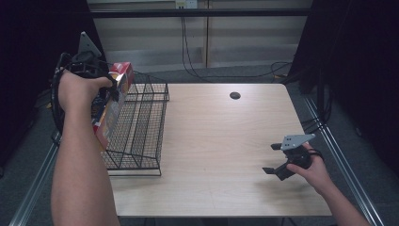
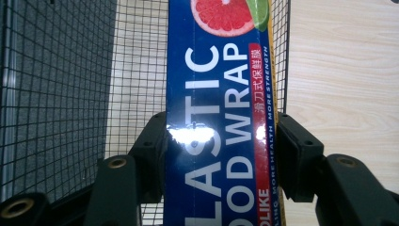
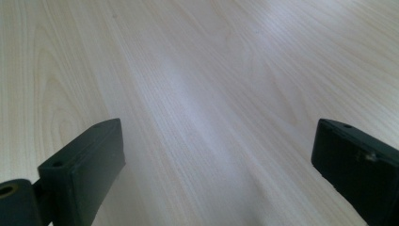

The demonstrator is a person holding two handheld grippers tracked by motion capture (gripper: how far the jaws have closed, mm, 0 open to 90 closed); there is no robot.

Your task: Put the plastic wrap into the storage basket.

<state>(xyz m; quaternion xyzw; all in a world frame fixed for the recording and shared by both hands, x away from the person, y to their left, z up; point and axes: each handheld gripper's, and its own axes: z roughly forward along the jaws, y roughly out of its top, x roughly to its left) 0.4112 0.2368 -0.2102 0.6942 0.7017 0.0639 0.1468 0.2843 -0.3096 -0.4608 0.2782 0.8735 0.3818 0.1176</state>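
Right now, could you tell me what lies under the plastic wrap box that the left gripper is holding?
Under the plastic wrap box, clamped in the left gripper, is the black wire basket; pale table shows through its mesh. The stretch of basket directly behind the box is covered.

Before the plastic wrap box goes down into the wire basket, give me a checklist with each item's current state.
1. Left gripper clamped on the plastic wrap box: ok, fingers press both long sides.
2. Box over the wire basket: ok, mesh shows behind the box in the left gripper view.
3. Basket interior free of other items: ok where visible; the part under the box cannot be told.
4. Box lined up with the basket's length: cannot tell, it looks tilted in the high view.
5. Right gripper out of the way: ok, open, over bare table far from the basket.
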